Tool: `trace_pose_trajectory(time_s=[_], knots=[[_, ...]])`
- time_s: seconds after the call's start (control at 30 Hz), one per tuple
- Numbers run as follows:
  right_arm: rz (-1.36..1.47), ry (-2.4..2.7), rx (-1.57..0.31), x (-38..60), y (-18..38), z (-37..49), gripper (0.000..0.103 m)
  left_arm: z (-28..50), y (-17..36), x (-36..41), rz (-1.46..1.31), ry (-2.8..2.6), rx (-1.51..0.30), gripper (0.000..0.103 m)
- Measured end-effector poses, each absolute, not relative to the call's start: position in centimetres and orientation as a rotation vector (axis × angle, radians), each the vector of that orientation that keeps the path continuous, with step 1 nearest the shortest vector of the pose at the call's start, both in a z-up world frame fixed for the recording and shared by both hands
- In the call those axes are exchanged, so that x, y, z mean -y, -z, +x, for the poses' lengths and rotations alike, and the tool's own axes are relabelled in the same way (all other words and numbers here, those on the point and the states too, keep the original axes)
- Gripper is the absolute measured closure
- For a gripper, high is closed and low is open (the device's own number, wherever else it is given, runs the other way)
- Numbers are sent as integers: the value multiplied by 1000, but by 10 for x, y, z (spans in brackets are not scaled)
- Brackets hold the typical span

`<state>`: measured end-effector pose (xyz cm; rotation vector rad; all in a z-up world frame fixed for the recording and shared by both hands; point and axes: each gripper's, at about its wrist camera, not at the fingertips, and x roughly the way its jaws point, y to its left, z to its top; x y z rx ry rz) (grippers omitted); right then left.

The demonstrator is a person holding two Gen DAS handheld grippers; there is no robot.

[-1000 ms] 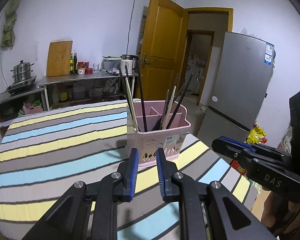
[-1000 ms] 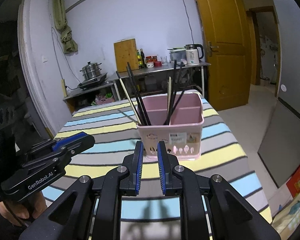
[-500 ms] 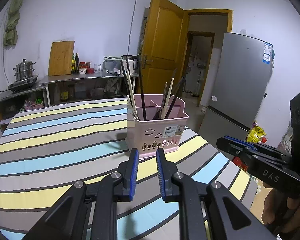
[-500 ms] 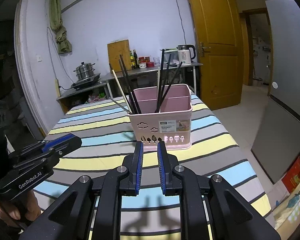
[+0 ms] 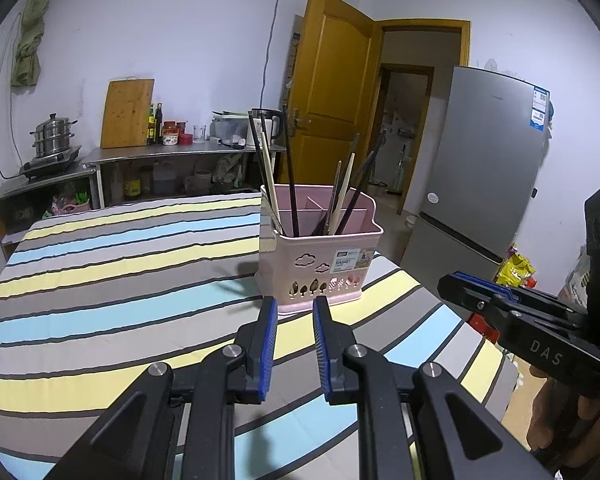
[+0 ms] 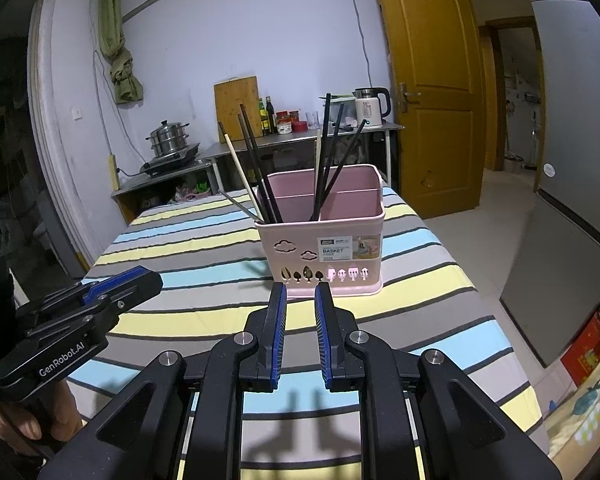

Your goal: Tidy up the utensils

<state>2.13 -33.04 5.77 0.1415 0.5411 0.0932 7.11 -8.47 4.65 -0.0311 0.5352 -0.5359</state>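
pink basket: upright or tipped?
Upright. The pink basket sits flat on the striped tablecloth, rim level, with chopsticks leaning out of its compartments.

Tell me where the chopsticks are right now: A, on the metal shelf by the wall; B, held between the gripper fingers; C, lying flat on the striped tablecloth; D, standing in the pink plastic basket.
D: the dark and light wooden chopsticks lean upright inside the pink plastic basket on the striped tablecloth.
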Motion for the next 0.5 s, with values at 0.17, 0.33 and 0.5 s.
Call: trace_pose_trajectory(time_s=[0.17,0.33,0.5], knots=[[139,-92,-542,331,-58,19,88,70,-46,85,-31,536,-538,85],[138,-93,-542,330,-58,19,88,70,-46,85,-33,535,-540,85],[136,-93,-543,329,-58,20,88,70,-46,85,-31,533,-539,86]])
